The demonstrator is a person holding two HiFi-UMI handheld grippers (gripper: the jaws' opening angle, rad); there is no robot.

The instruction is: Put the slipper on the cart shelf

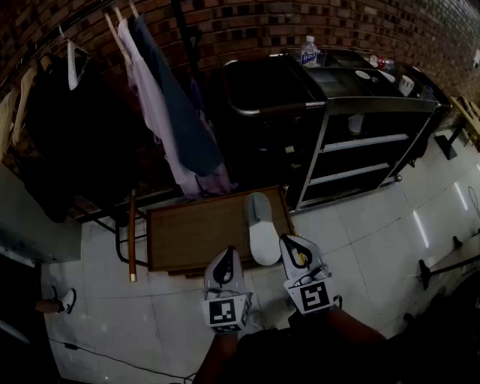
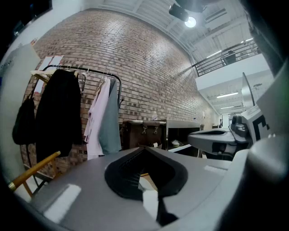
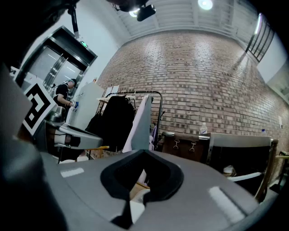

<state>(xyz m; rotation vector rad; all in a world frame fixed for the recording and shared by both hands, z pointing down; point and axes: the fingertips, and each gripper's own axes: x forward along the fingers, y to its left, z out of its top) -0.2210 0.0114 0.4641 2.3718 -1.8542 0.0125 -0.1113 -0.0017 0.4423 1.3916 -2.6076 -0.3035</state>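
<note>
At the far left, dark garments (image 1: 67,142) are hung from a rail against a brick wall (image 1: 247,22), and a shoe (image 1: 66,300) is seen on the tiled floor (image 1: 360,240) near the left edge. A wooden pole (image 1: 132,232) is stood upright beside the rail's frame. A pale lilac shirt (image 1: 161,127) and a blue-grey garment (image 1: 184,120) are hung next in line on wooden hangers. Below them a low brown platform (image 1: 195,236) is laid on the floor. The left gripper (image 1: 225,262) is held level at the near centre, just short of the platform's near edge; its jaws are brought together and nothing is gripped in them. The slipper (image 1: 262,229), pale grey, is laid flat on the platform's right end, lengthwise near to far, with its near end projecting over the platform's near edge, between the two grippers. The right gripper (image 1: 294,247) is held level just beside the slipper's right edge; whether it touches cannot be told, and its jaws are fully closed on nothing. Further right and farther off, a black cart (image 1: 375,105) with metal-edged shelves (image 1: 360,142) is stood against the wall, its foot near the platform's right end. A water bottle (image 1: 308,51) is stood on the cart's top.
</note>
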